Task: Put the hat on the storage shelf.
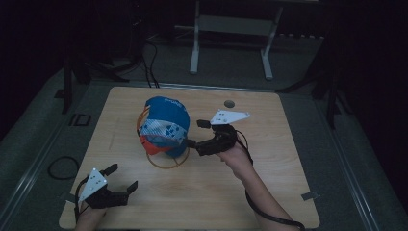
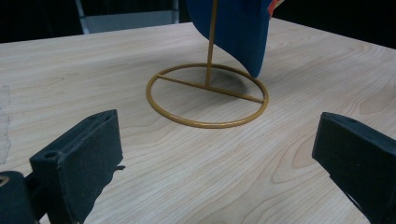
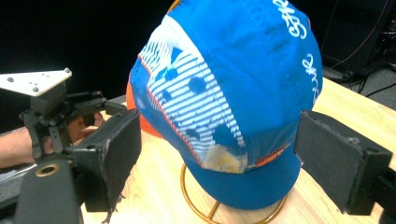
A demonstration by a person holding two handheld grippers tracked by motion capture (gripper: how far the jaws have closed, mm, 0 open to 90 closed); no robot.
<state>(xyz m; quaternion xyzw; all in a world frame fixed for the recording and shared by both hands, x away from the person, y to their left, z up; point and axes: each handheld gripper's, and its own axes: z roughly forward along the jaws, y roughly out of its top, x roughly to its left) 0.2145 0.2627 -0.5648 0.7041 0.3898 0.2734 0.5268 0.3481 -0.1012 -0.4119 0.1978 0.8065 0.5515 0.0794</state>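
A blue cap [image 1: 163, 126] with white stripes and an orange brim hangs on a gold wire stand [image 1: 168, 163] at the middle of the wooden table. My right gripper [image 1: 197, 133] is just right of the cap, jaws open and pointing at it. In the right gripper view the cap [image 3: 233, 84] sits between and beyond the wide-spread jaws, which do not touch it; the stand's ring [image 3: 187, 196] shows below. My left gripper [image 1: 121, 178] rests open near the table's front left corner. Ahead of its jaws are the stand's ring base [image 2: 205, 124] and the cap's lower edge [image 2: 233, 28].
The light wood table [image 1: 269, 192] has a small round hole [image 1: 229, 103] near its far edge. A white metal frame [image 1: 231, 43] stands on the floor behind it. A cable loop [image 1: 62, 167] lies on the floor at the left.
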